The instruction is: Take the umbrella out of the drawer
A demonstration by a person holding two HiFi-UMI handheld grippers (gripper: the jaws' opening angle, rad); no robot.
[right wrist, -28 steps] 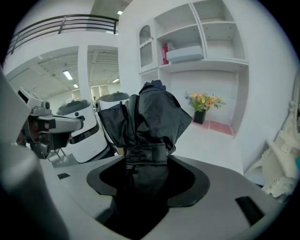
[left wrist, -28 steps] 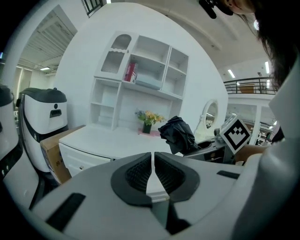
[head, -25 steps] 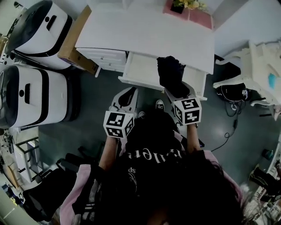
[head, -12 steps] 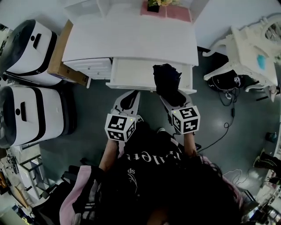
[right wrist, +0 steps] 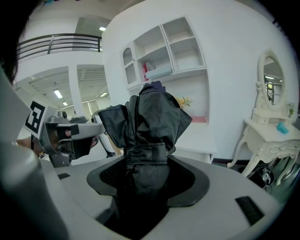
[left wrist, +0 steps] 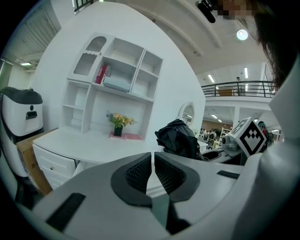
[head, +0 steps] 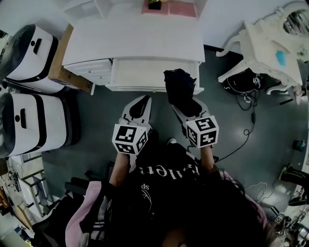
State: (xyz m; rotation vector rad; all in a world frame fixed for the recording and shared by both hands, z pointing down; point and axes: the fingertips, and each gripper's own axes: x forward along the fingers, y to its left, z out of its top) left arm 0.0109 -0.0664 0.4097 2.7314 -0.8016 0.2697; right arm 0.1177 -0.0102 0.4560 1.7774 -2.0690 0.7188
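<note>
A folded black umbrella (head: pixel 179 88) stands up out of my right gripper (head: pixel 186 105), whose jaws are shut on its strapped lower part. In the right gripper view the umbrella (right wrist: pixel 147 126) fills the middle, gripped between the two dark pads. It hangs in front of the white desk's open drawer (head: pixel 140 75), over the drawer's right end. My left gripper (head: pixel 137 107) floats below the drawer front, jaws shut on nothing; its pads (left wrist: pixel 140 173) meet in the left gripper view, where the umbrella (left wrist: pixel 177 138) shows to the right.
The white desk (head: pixel 135 38) carries a flower pot (head: pixel 155 4) on a pink mat. A cardboard box (head: pixel 63 60) leans at its left, beside two white and black machines (head: pixel 29 116). A white dressing table (head: pixel 270 48) stands at the right, with cables (head: pixel 248 103) on the floor.
The whole view has drawn back from the desk. The right gripper with the umbrella has come away from the drawer toward me; the left gripper stays shut beside it.
</note>
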